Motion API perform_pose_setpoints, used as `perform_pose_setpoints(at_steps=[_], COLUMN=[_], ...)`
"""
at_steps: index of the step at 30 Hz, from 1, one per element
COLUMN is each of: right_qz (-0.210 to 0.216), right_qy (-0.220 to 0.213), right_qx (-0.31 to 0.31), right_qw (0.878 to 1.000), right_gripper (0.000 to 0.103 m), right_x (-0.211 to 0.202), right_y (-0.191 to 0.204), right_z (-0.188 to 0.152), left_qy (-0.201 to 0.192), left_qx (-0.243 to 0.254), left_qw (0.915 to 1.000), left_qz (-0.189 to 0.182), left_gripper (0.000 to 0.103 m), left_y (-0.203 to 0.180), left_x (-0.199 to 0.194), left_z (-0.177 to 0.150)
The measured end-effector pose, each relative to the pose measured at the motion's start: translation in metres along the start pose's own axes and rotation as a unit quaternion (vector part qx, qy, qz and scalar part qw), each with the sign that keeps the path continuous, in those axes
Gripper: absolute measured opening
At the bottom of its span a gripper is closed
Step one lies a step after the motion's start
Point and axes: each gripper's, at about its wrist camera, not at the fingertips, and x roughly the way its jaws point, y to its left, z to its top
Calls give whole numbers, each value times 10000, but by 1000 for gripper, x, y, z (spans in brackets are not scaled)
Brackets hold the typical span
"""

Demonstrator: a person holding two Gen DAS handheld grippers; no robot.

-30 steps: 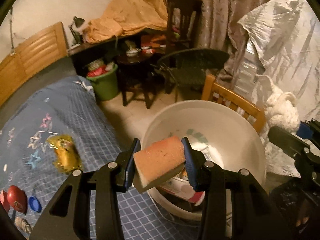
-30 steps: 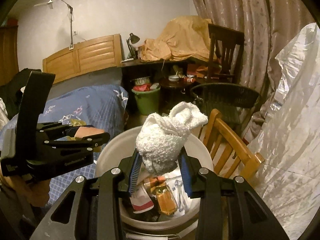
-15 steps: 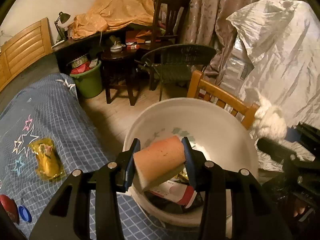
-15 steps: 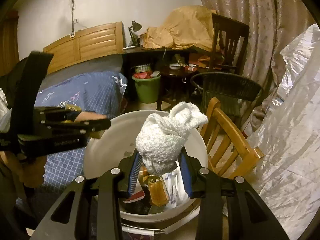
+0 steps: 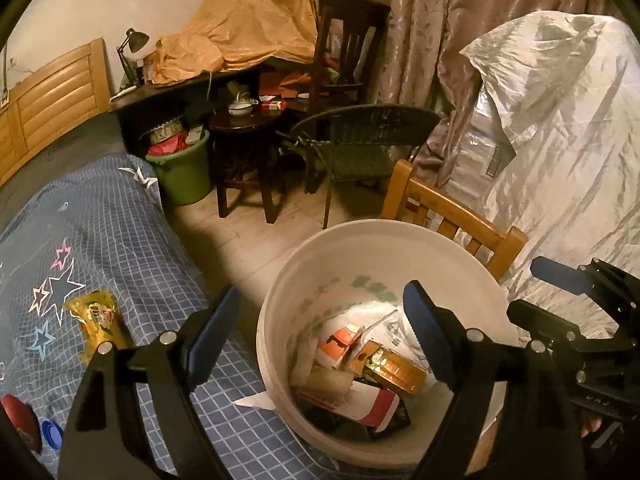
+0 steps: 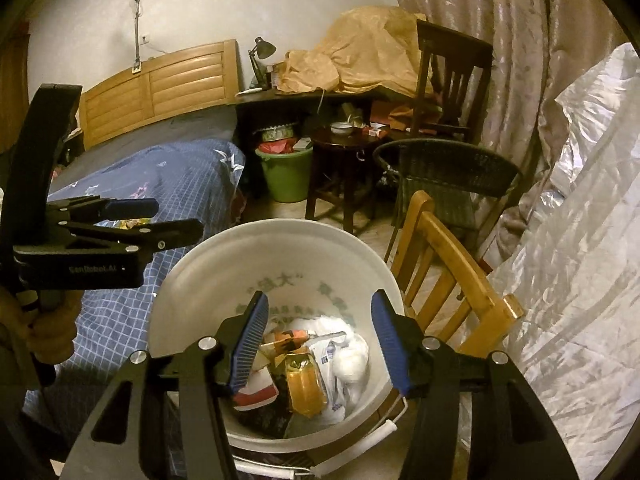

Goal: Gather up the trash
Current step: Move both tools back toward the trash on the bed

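Both my tools hang over the white bucket (image 5: 280, 320), the landmark here. My left tool (image 5: 320, 328) has its jaws opening — they stand wide apart with nothing between them, one blue pad over the bed side of the bucket's rim, the other over its inside. My right tool (image 6: 316, 336) is opening too, jaws parted above the bucket's mouth and gripping nothing.

The trash lies at the bottom of the bucket: a white balled cloth (image 6: 352, 360) against the wall nearest the wooden chair (image 6: 452, 272), an amber wrapper (image 6: 306, 384) in the middle, a red-and-white carton (image 5: 360, 400) beside it, and a pale sponge-like block (image 5: 330, 380) near the bed-side wall.

Outside the bucket, on the blue checked bed (image 5: 100, 240) to its left, a yellow snack packet (image 5: 100, 328) lies flat — well apart from the rim. A red thing (image 5: 18, 420) and a blue cap (image 5: 52, 434) sit further out on the bed. Beyond the bucket stands a green bin (image 5: 184, 176).
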Motion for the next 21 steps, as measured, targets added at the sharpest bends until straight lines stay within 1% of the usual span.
perform_pose_setpoints(at_steps=[5,7,8,11,13,14,15,17,18,21], right_qz=[54,26,-4,-26,43,44,43,80,103,357], right_qy=[-60,-111,-142,-370,-600,-695,-896,-1179,-1265,-1467], right_qx=[11,-31,-53,-71,-27,-33,-59,-82,-77,6], right_qw=[10000,9999,9999,9993,9982,9976,9959,9930,9919,9885], right_gripper=[55,55,55,56,61,67,72,78,80,82], right_x=[-5,-7,-8,-17,-24,-27,-32,-40,-42,-49], right_y=[5,11,14,28,41,47,58,75,81,107], right_z=[2,2,2,-1,-6,-7,-12,-18,-20,-26], left_qy=[-95,-147,-208,-385,-497,-559,-616,-641,-623,-604], left_qx=[-80,-56,-47,-100,-164,-219,-285,-405,-465,-779], left_qw=[9999,9996,9990,9964,9937,9913,9888,9860,9846,9795], left_qz=[75,252,397,748,990,1173,1326,1488,1565,1756], left_gripper=[80,80,81,84,87,89,91,94,95,96], left_y=[5,7,8,17,25,31,38,53,60,89], left_x=[-11,-16,-20,-36,-49,-58,-67,-83,-90,-116], left_z=[-1,-3,-5,-14,-23,-30,-37,-50,-55,-76])
